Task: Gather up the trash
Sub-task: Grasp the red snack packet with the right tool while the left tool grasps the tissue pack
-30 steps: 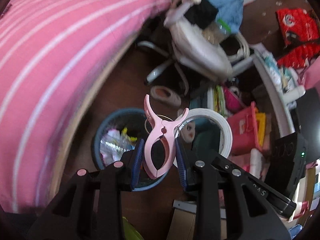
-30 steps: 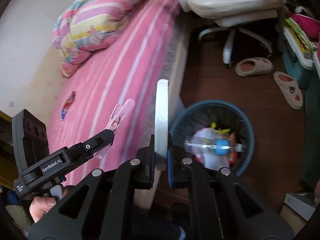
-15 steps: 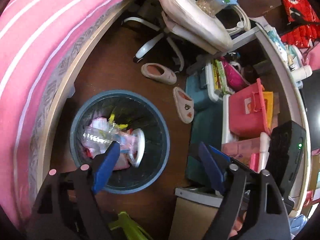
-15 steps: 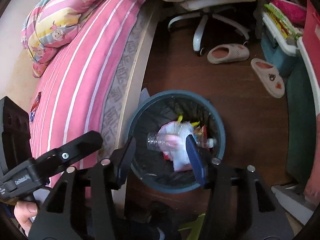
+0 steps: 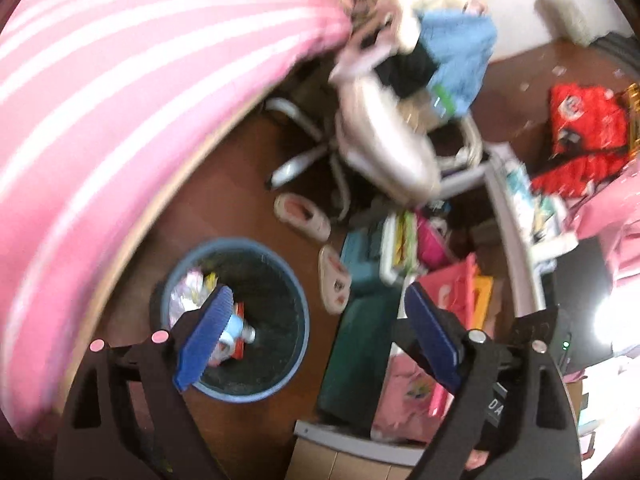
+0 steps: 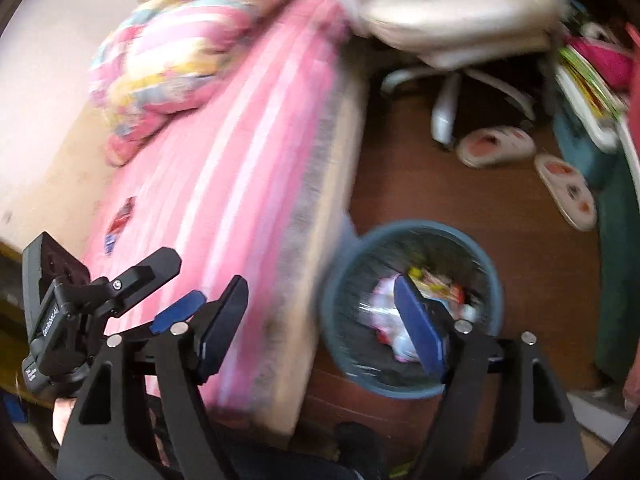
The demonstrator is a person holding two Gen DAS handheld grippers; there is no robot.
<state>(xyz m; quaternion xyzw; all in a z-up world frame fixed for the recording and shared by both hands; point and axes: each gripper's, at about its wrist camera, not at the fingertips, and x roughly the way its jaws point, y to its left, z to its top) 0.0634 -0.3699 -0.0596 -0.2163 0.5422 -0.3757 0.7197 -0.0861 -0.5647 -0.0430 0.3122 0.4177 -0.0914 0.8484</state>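
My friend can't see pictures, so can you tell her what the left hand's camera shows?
The left gripper has nothing between its blue pads, and its jaws are opening above a round blue trash bin with wrappers and a bottle inside. The bin stands on a brown floor beside a pink striped bed; two slippers lie nearby. The picture is blurry.

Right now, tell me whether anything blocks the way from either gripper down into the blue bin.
Nothing visible does. The blue bin stands open-topped on the floor beside the bed, trash already inside. The left gripper and right gripper are above it, jaws opening, with nothing between them.
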